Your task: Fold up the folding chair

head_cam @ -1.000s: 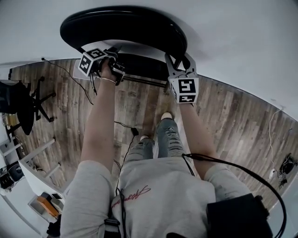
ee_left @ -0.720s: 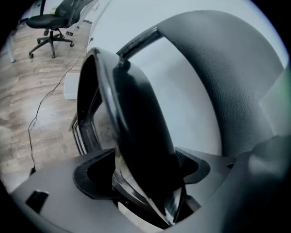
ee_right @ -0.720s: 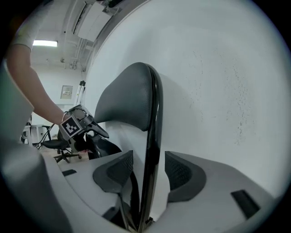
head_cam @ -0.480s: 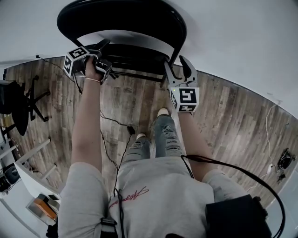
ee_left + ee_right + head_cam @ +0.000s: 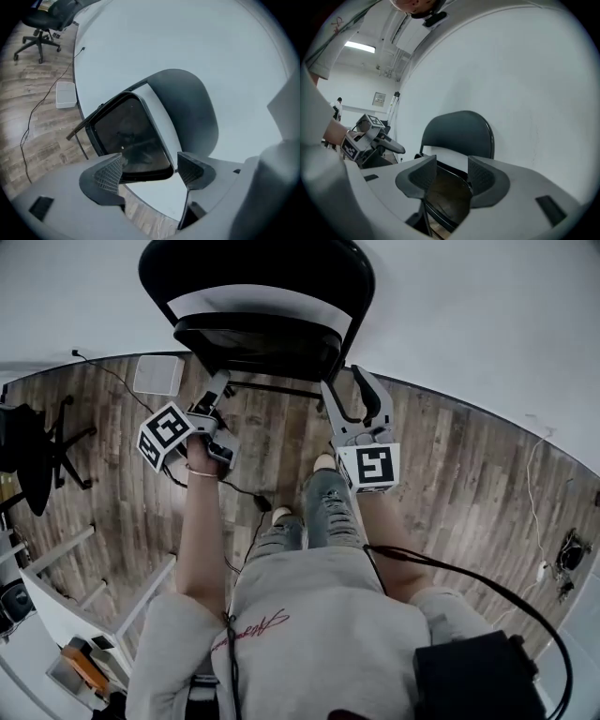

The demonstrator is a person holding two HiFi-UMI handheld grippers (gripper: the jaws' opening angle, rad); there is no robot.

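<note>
The left gripper (image 5: 217, 390), which a second ago was up at the seat edge of the chair (image 5: 258, 343), has drawn back toward the person, its jaws spread wide with nothing between them. The chair stands ahead against the wall (image 5: 469, 315), its seat now tipped up close to the backrest, so the fold looks done or all but done. The right gripper (image 5: 348, 395) has likewise let go of the frame and come away, jaws apart and empty, and I'd judge that only a check that the chair stands steady is left
</note>
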